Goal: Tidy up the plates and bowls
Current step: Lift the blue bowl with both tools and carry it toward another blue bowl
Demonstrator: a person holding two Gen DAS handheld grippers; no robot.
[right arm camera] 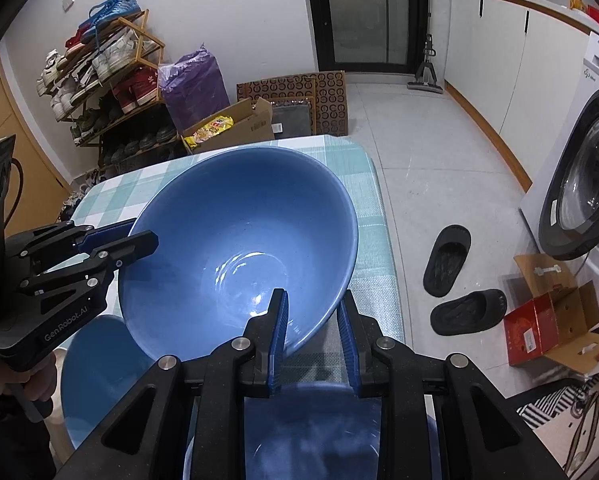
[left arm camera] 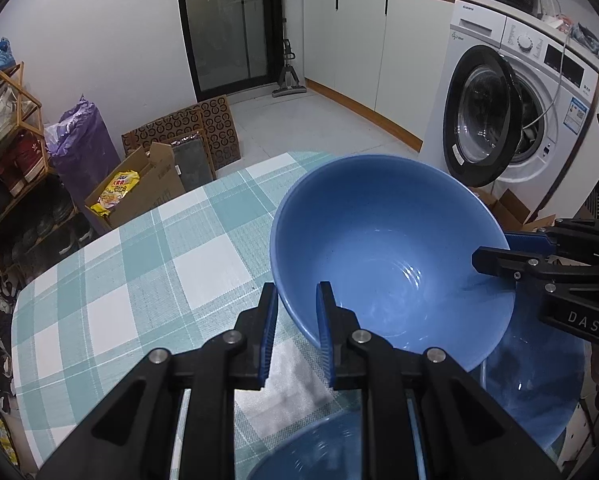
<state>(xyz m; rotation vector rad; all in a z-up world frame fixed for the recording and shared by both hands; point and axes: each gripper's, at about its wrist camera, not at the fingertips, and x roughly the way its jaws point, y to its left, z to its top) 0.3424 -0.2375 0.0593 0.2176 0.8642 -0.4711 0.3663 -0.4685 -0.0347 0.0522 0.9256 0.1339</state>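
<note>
A large blue bowl (left arm camera: 391,252) (right arm camera: 239,240) hangs tilted above the table with the teal-and-white checked cloth (left arm camera: 139,272) (right arm camera: 375,248), held from both sides. My left gripper (left arm camera: 297,320) (right arm camera: 139,234) is shut on its left rim, one pad inside the bowl and one outside. On the opposite rim my right gripper (right arm camera: 313,324) (left arm camera: 499,248) is shut the same way. Below the bowl lies a blue plate (left arm camera: 539,380) (right arm camera: 95,372). Another blue dish (left arm camera: 319,448) (right arm camera: 311,432) sits at the bottom edge, partly hidden by the fingers.
A washing machine (left arm camera: 499,120) with its door open stands to the right of the table. Black slippers (right arm camera: 447,260) and a red box (right arm camera: 539,332) lie on the floor. Cardboard boxes (right arm camera: 235,124) and a shoe rack (right arm camera: 111,80) stand beyond the table. A hand (right arm camera: 3,380) holds the left gripper.
</note>
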